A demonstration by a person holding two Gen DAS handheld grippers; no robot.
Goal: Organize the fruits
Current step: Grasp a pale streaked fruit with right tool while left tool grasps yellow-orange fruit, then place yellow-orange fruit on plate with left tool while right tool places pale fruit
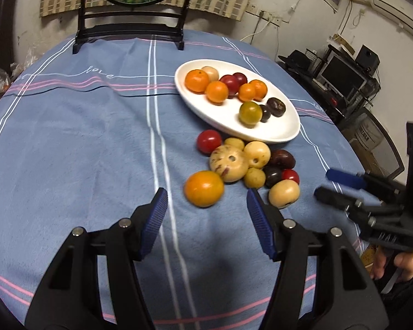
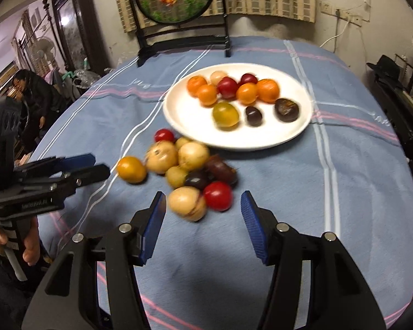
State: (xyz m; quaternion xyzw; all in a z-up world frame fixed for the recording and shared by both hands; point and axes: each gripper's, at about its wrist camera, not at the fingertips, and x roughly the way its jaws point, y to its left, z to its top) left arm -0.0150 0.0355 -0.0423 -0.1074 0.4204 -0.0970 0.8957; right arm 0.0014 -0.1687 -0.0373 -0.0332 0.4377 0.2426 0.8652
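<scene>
A white plate (image 1: 228,118) (image 2: 190,121) holds several orange, red, dark and green fruits. In front of it a loose pile lies on the blue cloth: an orange fruit (image 1: 203,188) (image 2: 131,169), a speckled yellow fruit (image 1: 228,163), pale yellow fruits (image 2: 186,203), dark ones and red ones (image 2: 217,195). My left gripper (image 1: 206,214) is open and empty, just short of the orange fruit; it also shows in the right wrist view (image 2: 93,166). My right gripper (image 2: 202,211) is open and empty, just short of a pale yellow and a red fruit; it also shows in the left wrist view (image 1: 323,184).
A black stand with a round embroidered panel (image 1: 129,16) (image 2: 179,8) stands at the table's far edge. Shelves with a monitor (image 1: 341,77) are to the right. A person (image 2: 33,96) sits beyond the table's left side.
</scene>
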